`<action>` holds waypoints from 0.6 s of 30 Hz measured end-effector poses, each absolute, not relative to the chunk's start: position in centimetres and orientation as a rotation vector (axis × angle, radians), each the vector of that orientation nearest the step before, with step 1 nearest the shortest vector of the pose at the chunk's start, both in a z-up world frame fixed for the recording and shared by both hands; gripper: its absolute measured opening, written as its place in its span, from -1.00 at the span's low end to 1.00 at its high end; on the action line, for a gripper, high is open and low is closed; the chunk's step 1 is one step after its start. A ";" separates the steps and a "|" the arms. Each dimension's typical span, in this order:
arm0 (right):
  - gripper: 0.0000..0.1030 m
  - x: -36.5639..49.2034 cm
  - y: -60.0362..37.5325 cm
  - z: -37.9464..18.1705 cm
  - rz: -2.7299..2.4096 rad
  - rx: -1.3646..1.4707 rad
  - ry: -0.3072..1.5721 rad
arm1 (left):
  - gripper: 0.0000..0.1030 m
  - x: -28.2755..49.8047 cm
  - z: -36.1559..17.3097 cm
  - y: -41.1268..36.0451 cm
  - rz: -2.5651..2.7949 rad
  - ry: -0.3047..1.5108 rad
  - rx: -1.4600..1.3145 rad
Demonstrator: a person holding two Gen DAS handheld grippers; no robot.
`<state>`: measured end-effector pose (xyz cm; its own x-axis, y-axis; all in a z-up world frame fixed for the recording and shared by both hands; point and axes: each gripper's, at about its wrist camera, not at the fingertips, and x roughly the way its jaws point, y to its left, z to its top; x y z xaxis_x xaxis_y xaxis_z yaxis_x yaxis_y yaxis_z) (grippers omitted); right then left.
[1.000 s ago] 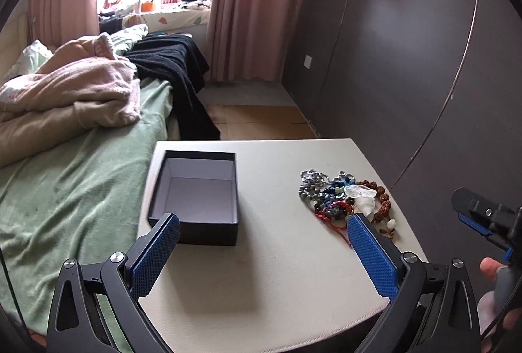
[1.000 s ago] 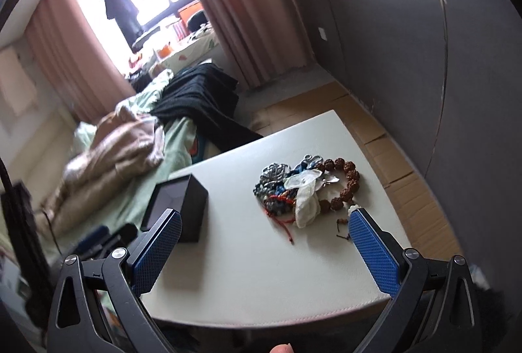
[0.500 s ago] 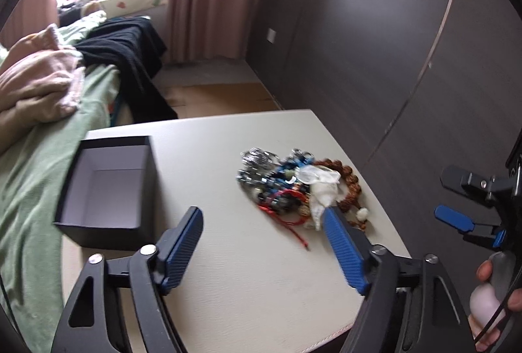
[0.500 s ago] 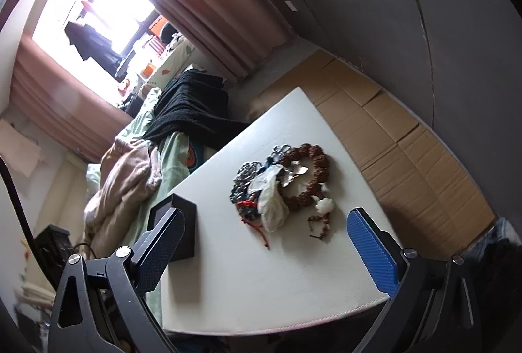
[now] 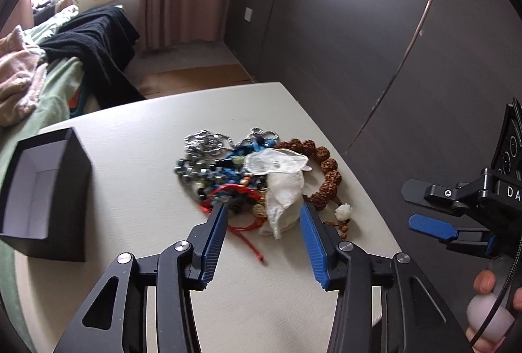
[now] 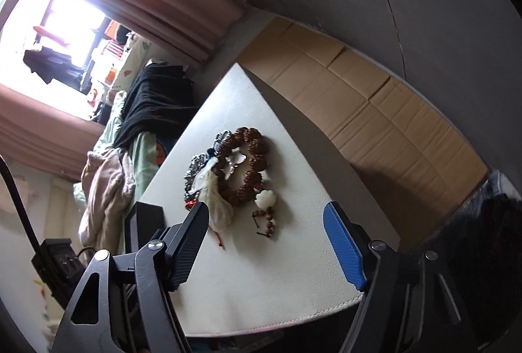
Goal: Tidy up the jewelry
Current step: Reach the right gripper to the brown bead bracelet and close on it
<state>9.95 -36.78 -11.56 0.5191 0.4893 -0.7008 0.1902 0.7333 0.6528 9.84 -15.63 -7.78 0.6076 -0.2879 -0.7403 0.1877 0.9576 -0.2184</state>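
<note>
On the pale table [image 5: 137, 176], right of centre: tangled jewelry pile [image 5: 241, 176] with brown bead bracelet [image 5: 326, 170], white pouch [image 5: 284, 189], red cord [image 5: 241, 189] and silver chain [image 5: 205, 144]. Open black box [image 5: 42, 189] sits well apart at the left, nothing visible inside. Left gripper [image 5: 262, 214] is spread partway, holding nothing, tips at the pile's near edge, straddling pouch and cord. Right gripper [image 6: 266, 216] is wide apart, empty, hovering off the near right corner. Risk, as I judge it: strands are interlocked, so closing here could snag several pieces and drag the clump, perhaps off the right edge near the bracelet.
</note>
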 end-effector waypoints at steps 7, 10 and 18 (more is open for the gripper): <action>0.44 11.3 -37.3 -12.6 0.194 0.774 1.060 | -0.44 11.8 -9.9 -17.7 -0.294 0.924 -0.105; 0.44 11.7 -37.8 -13.0 0.191 0.779 1.066 | -0.88 12.7 -10.7 -17.9 -0.278 0.946 -0.087; 0.44 12.8 -36.5 -13.2 0.211 0.764 1.083 | -1.00 11.9 -7.6 -16.2 -0.311 0.835 -0.114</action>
